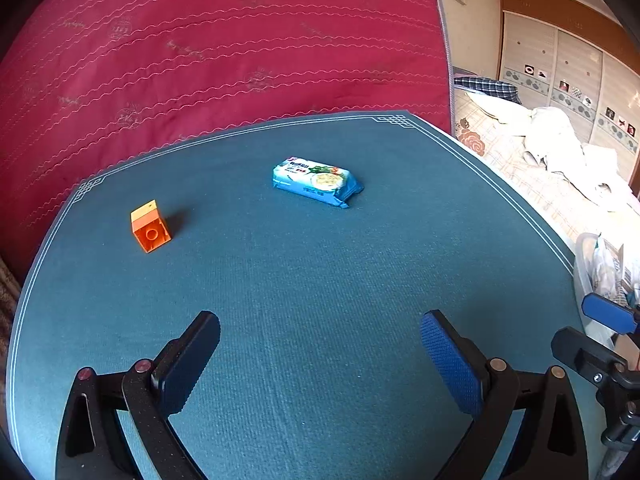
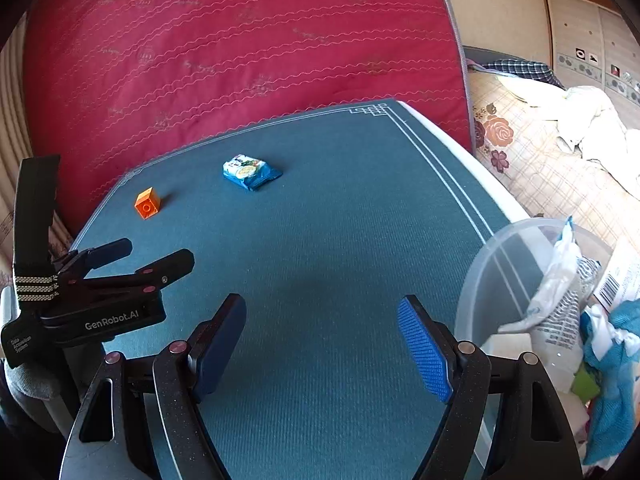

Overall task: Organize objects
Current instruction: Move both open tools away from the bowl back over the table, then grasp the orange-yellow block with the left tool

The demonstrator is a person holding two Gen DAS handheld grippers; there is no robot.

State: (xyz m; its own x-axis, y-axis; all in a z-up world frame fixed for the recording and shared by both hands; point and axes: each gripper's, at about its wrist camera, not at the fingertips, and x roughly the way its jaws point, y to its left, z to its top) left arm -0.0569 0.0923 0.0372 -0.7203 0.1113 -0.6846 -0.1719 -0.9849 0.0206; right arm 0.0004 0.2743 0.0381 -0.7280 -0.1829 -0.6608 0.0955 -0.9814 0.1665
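An orange block stands on the teal table mat at the far left; it also shows in the right wrist view. A blue snack packet lies flat near the middle back, also in the right wrist view. My left gripper is open and empty above the near part of the mat. My right gripper is open and empty, next to a clear plastic bin holding wrappers and cloth. The left gripper also appears in the right wrist view.
A red quilted mattress stands upright behind the table. A bed with white clothes lies to the right, wardrobes behind it. The bin sits at the table's right edge.
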